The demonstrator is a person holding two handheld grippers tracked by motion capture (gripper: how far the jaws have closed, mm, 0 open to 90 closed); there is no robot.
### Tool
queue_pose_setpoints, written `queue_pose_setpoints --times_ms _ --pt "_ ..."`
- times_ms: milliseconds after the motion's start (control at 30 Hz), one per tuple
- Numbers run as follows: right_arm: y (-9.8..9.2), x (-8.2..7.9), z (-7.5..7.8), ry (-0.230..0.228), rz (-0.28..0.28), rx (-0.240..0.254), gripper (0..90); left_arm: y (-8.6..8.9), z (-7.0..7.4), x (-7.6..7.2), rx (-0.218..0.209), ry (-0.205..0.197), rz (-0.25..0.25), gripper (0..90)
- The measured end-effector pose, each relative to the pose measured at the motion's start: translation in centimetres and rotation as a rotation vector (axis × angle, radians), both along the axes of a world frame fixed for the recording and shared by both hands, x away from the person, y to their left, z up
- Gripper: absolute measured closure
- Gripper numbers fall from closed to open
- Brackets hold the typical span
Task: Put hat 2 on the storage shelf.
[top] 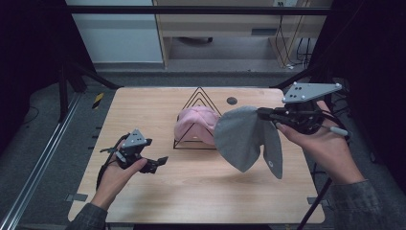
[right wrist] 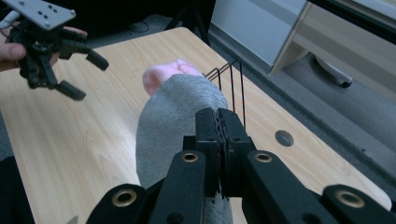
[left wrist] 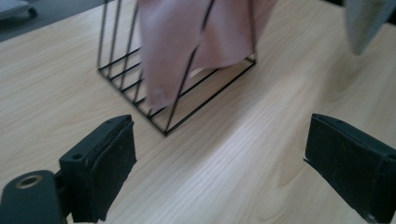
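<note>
In the high view the right gripper sits at about three o'clock on the table, raised above the wood, with its jaws pressed together on an edge of the grey cloth. The cloth hangs down from the jaws in loose folds, clear of the table surface, its lower end drooping toward five o'clock. The right gripper view bears this out: the two black jaws meet with cloth pinched between the pads, and the grey fabric falls away below them. Just beside the cloth, toward nine o'clock of it and near the table's middle, stands the wire rack, a black triangular frame with the pink cloth draped through it; the grey cloth overlaps the rack's right side in the picture, though whether they touch cannot be told. The left gripper is at about eight o'clock, held in the person's left hand, well apart from the rack. Its jaws stand wide apart and hold nothing; in the left gripper view bare wood lies between them, with the rack and pink cloth ahead at twelve o'clock and a corner of the grey cloth at one o'clock.
</note>
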State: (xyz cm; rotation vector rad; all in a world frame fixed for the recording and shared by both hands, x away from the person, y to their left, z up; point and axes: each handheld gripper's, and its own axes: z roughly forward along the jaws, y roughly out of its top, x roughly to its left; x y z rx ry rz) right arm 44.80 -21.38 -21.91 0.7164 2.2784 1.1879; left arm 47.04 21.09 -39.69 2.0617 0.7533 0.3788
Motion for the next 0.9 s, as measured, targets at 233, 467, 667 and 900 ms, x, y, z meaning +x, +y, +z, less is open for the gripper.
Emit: queue_pose_setpoints --times_ms 233,467,667,900 --pt "0.8 0.1 1.3 -0.017 0.010 0.017 88.3 -2.9 1.3 -0.6 -0.004 -0.017 -0.059 8.3" --pt "1.5 0.6 2.2 -0.027 0.008 0.038 88.4 -4.2 2.2 -0.7 -0.044 0.000 -0.088 9.1" --pt "2.2 1.0 2.6 -0.034 0.012 0.046 88.3 -5.3 3.5 -0.7 -0.060 -0.009 -0.118 10.5" --pt "2.9 1.3 2.8 -0.033 0.022 0.047 88.3 -6.9 4.6 -0.6 -0.069 -0.022 -0.152 14.2"
